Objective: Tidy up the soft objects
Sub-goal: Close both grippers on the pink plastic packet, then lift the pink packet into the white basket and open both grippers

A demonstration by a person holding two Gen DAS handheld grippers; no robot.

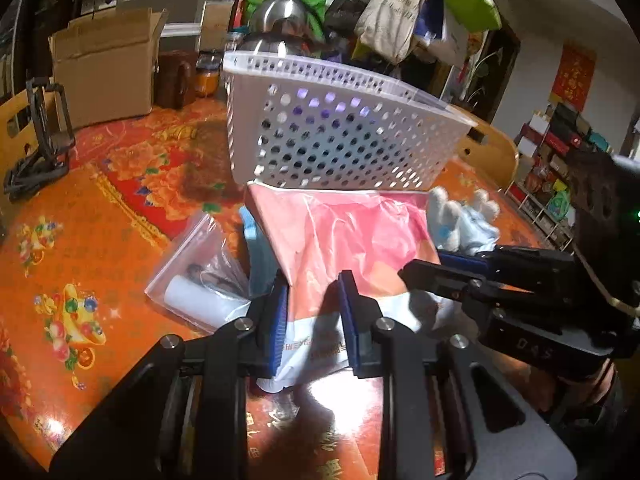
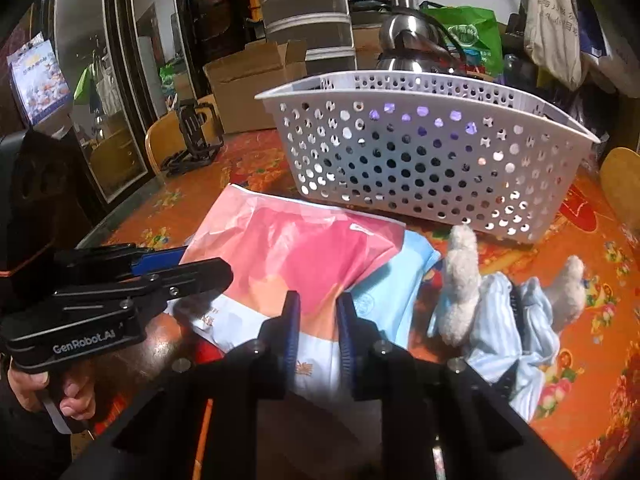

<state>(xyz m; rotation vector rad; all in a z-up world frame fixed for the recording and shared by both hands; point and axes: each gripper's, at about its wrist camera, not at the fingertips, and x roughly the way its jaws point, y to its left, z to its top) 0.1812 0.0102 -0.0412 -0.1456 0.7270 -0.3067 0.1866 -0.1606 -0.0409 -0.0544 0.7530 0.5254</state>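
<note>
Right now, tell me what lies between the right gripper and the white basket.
The pink plastic bag fills that stretch, running from the right gripper almost to the white basket, with a light blue packet under its right edge. The right wrist view shows it.

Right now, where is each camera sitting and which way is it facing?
Left wrist: rides the left gripper, looking forward along its open jaws, which straddle the pink plastic bag before the white basket; the right gripper juts in from the right.
Right wrist: rides the right gripper, open jaws over the same pink plastic bag, facing the white basket; the left gripper and the person's hand show at left.
Shared: bag, basket, plush toy and patterned orange tablecloth.
</note>
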